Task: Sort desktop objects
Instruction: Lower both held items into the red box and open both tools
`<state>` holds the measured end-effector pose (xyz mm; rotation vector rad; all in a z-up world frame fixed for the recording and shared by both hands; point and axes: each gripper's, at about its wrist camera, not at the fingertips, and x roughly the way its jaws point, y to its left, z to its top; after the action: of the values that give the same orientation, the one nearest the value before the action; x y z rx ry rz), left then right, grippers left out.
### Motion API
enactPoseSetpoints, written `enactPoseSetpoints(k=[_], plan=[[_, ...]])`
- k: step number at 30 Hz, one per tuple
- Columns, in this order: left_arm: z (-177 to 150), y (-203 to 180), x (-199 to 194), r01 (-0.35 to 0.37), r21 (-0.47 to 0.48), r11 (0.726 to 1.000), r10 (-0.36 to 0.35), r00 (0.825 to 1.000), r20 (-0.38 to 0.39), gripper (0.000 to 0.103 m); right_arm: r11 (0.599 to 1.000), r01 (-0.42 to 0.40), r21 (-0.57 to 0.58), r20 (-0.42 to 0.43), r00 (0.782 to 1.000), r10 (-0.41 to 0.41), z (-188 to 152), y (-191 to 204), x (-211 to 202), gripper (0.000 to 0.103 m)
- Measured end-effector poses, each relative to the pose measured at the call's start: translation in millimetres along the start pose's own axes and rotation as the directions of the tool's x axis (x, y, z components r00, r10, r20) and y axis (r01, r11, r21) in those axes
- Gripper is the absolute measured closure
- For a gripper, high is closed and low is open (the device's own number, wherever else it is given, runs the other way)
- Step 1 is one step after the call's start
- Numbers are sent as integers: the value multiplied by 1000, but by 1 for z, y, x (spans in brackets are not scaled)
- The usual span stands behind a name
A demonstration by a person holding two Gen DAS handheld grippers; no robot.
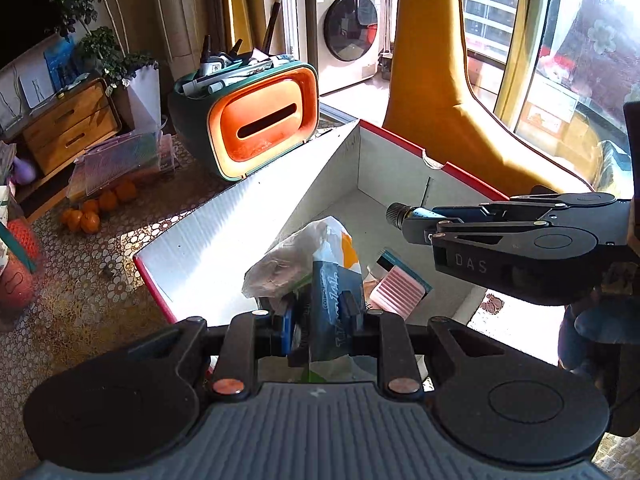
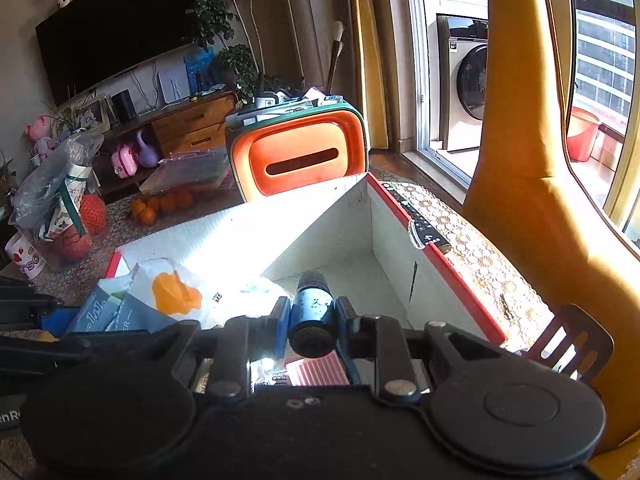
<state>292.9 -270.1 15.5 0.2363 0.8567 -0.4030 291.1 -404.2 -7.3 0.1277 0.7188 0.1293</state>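
A white box with a red rim (image 1: 460, 172) stands open on the table, also in the right wrist view (image 2: 440, 256). My left gripper (image 1: 318, 316) is shut on a crinkled snack packet (image 1: 328, 280) held over the box's near side; the packet shows at the left of the right wrist view (image 2: 160, 300). My right gripper (image 2: 312, 312) is shut on a small dark bottle (image 2: 312, 312) above the box interior. From the left wrist view the right gripper (image 1: 416, 224) comes in from the right with the bottle's ribbed cap (image 1: 396, 215) sticking out. A pink ribbed item (image 1: 396, 292) lies in the box.
A green and orange organizer (image 1: 260, 128) full of pens stands behind the box. A remote (image 2: 416, 220) lies along the box's right rim. Oranges (image 1: 92, 212) and a clear folder (image 1: 120, 160) lie at the left. A yellow chair (image 1: 432, 80) stands at the right.
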Motion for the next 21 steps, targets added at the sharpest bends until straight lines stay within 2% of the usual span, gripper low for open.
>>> enactPoseSetpoints(k=[11, 21], plan=[[1, 3, 44, -15, 2, 1000, 16, 996, -85, 82, 999, 43, -24, -96, 994, -46, -2, -9, 48, 80], [-1, 5, 58, -2, -2, 1000, 1, 994, -110, 82, 998, 59, -36, -115, 991, -63, 3, -11, 62, 79]])
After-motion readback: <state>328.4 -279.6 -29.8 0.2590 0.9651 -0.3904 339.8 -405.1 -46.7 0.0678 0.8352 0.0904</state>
